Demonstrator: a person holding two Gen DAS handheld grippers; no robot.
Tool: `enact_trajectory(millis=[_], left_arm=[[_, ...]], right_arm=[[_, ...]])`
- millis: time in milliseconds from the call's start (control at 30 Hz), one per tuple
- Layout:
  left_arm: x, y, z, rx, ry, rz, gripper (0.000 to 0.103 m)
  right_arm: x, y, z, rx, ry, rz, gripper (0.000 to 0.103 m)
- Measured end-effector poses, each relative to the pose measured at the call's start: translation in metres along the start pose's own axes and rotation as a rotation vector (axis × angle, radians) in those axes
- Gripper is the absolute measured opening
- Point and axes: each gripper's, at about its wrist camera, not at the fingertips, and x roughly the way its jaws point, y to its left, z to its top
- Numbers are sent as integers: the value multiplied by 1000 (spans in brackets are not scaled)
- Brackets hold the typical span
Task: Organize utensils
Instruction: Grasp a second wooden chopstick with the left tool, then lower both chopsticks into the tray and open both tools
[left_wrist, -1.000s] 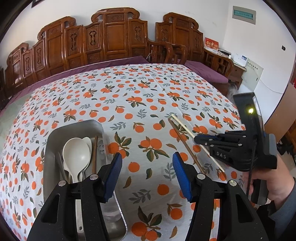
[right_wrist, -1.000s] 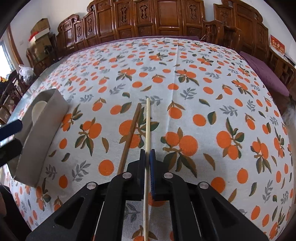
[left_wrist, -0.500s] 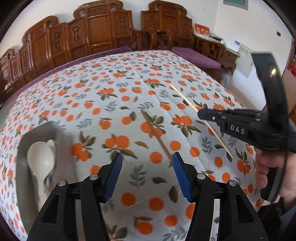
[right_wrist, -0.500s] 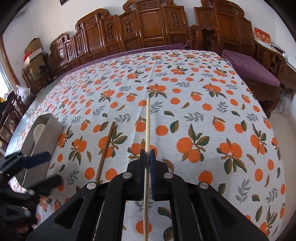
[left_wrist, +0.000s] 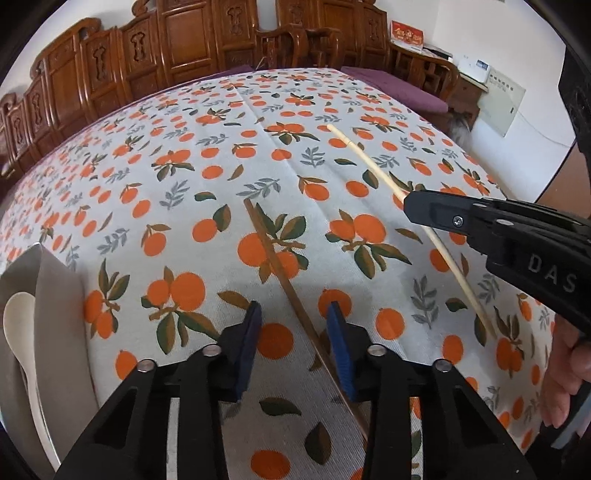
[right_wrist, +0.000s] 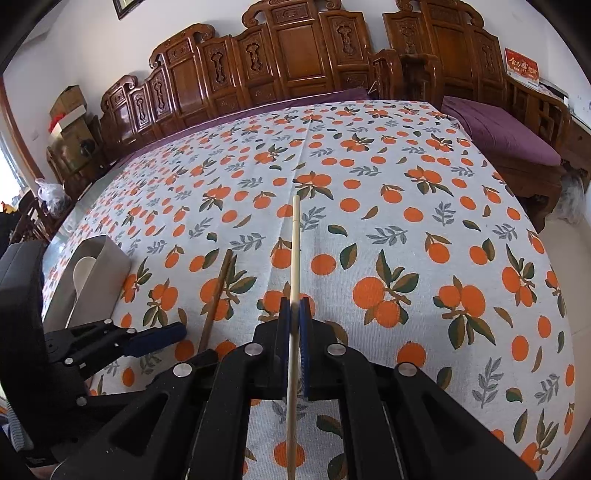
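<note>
A dark brown chopstick (left_wrist: 280, 273) lies on the orange-patterned tablecloth. It runs between the blue pads of my left gripper (left_wrist: 294, 314), whose jaws are closing around it with a gap still on both sides. My right gripper (right_wrist: 294, 308) is shut on a pale bamboo chopstick (right_wrist: 294, 251) and holds it above the cloth, pointing away from me. In the left wrist view the pale chopstick (left_wrist: 373, 173) slants across at the right, and the right gripper (left_wrist: 417, 208) grips it there. The brown chopstick (right_wrist: 218, 295) shows left of the pale one, with my left gripper (right_wrist: 177, 330) at its near end.
A grey metal utensil box (left_wrist: 55, 295) stands at the left with a white spoon (left_wrist: 18, 317) in it; the same box (right_wrist: 107, 266) shows in the right wrist view. Carved wooden chairs (right_wrist: 295, 66) line the far side of the table. A hand (left_wrist: 569, 373) holds the right gripper.
My left gripper has swung right from the box, come down over the brown chopstick and narrowed its jaws. The right gripper lifted the pale chopstick slightly, then held still.
</note>
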Motion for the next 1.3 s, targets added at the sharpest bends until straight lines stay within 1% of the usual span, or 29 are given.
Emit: enact_trajectory(millis=[33, 67, 133, 300, 700, 1000, 1133, 1300], left_arm=[[0, 1, 0, 5, 0, 2, 13], [-1, 2, -1, 9, 3, 2, 8], [-2, 5, -4, 9, 12, -12, 5], [-18, 16, -11, 10, 16, -4, 4], [-83, 54, -26, -36, -53, 39, 4], [-122, 79, -27, -51, -106, 67, 4], [-131, 94, -27, -63, -120, 84, 4], [-131, 119, -30, -91, -112, 118, 4]], right_arm=[[0, 1, 0, -2, -1, 3, 6], [0, 3, 0, -5, -1, 5, 6], [1, 6, 0, -10, 1, 6, 6], [-2, 17, -1, -27, -9, 17, 6], [-9, 50, -3, -85, -30, 82, 6], [-12, 72, -3, -126, -36, 125, 6], [-11, 78, -4, -141, -34, 132, 6], [-10, 83, -4, -154, -31, 140, 6]])
